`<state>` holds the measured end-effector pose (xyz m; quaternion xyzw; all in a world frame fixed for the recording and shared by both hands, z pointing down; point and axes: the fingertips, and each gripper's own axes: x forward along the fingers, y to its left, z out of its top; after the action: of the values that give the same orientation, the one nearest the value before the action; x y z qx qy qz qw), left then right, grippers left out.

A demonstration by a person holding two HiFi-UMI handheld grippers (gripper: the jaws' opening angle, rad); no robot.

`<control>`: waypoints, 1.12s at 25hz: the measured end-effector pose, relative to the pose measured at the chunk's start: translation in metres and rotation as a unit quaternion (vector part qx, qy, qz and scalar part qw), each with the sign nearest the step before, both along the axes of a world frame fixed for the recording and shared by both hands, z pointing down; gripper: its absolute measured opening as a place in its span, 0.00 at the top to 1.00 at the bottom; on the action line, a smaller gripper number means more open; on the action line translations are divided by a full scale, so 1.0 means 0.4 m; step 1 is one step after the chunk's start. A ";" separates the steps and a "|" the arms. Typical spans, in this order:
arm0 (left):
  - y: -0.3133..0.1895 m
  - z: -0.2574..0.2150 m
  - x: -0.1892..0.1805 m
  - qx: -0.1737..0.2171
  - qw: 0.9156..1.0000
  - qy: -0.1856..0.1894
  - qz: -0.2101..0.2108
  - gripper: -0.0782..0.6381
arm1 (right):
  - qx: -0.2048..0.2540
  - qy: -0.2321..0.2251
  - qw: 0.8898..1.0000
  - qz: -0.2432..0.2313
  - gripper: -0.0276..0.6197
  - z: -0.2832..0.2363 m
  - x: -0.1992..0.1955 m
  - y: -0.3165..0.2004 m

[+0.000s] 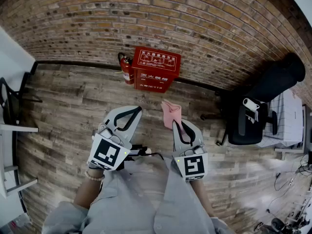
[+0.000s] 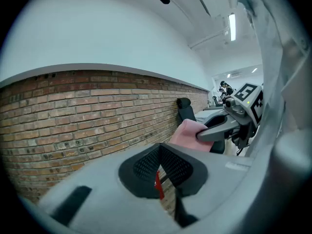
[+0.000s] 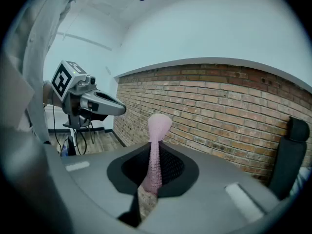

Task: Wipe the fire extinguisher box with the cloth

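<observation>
bare floor (image 1: pixel 73 106) before fire extinguisher box (image 1: pixel 156 68), office chair (image 1: pixel 253 118) rightward

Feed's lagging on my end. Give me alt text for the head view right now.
The right gripper holds a pink cloth in its jaws, short of the red fire extinguisher box on the floor against a brick wall. The left gripper is shut and empty beside it; an extinguisher stands beside the box.

**Brick wall, plank floor, office chair**

A red-brown brick wall (image 1: pixel 195 13) meets a weathered wooden floor (image 1: pixel 63 106). A small red fire extinguisher (image 1: pixel 126 69) stands upright against the wall. At the right a black office chair (image 1: pixel 253 118) sits near the wall, with loose cables (image 1: pixel 287 179) on the floor beyond it. A white surface (image 1: pixel 12 62) edges the left.
</observation>
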<state>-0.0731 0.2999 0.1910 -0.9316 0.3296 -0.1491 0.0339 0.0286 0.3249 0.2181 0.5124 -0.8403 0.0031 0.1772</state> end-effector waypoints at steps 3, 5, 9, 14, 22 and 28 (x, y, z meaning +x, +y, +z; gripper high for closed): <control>-0.002 -0.004 0.004 0.005 1.000 0.000 0.000 0.89 | 0.003 0.002 1.000 -0.002 0.91 -0.003 0.002 -0.004; -0.001 -0.003 0.006 0.006 1.000 -0.003 0.001 0.89 | 0.003 0.003 1.000 -0.002 0.91 -0.004 0.003 -0.004; 0.005 -0.004 0.010 0.004 1.000 0.001 0.002 0.89 | -0.001 0.007 1.000 -0.002 0.91 -0.002 0.006 0.005; 0.013 -0.014 0.014 0.003 1.000 0.003 0.003 0.89 | -0.004 0.012 1.000 0.001 0.91 -0.006 0.014 0.013; 0.004 -0.019 0.009 0.006 1.000 0.009 0.000 0.89 | 0.000 0.014 1.000 0.013 0.91 -0.011 0.025 0.003; 0.017 -0.028 0.006 0.002 1.000 0.020 -0.006 0.89 | -0.006 0.017 1.000 0.018 0.91 -0.021 0.036 0.015</control>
<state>-0.0707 0.3068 0.1798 -0.9324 0.3361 -0.1297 0.0282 0.0431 0.3310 0.2099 0.5264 -0.8277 0.0024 0.1947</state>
